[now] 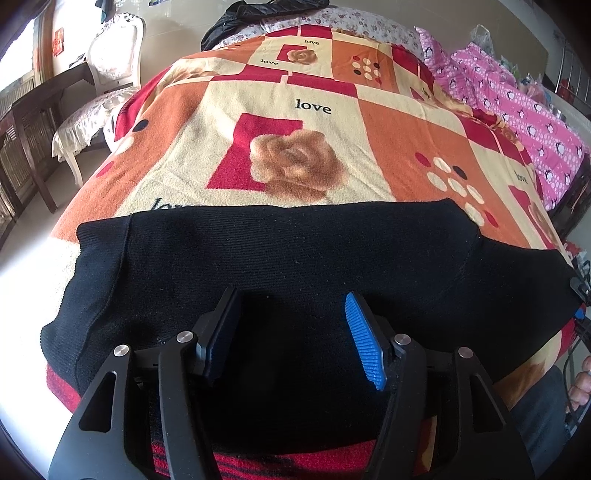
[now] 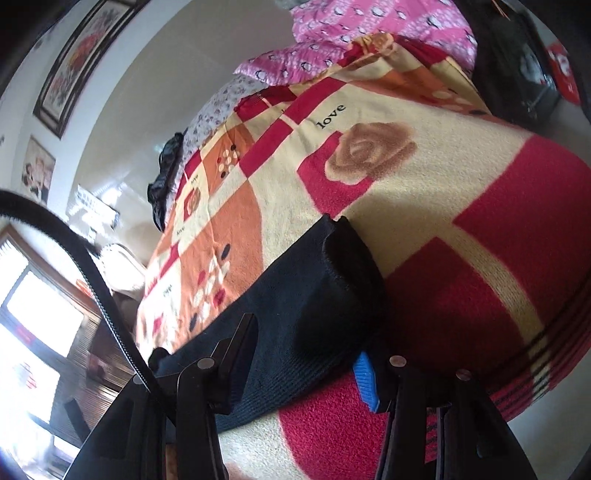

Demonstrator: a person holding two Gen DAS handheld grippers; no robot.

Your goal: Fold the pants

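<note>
The left wrist camera sits just behind the left gripper (image 1: 291, 328). It looks down and forward, very close over the black pants (image 1: 295, 251), with the blanket (image 1: 332, 147) stretching away to 12 o'clock and a chair (image 1: 110, 74) at 10 o'clock. The right wrist camera sits behind the right gripper (image 2: 306, 354). It is low, close and tipped sideways, so the blanket (image 2: 443, 184) slants up toward 1 o'clock. Both views show the pants (image 2: 303, 280), the blanket and the pink quilt (image 1: 517, 110) at the far side (image 2: 369, 29).
</note>
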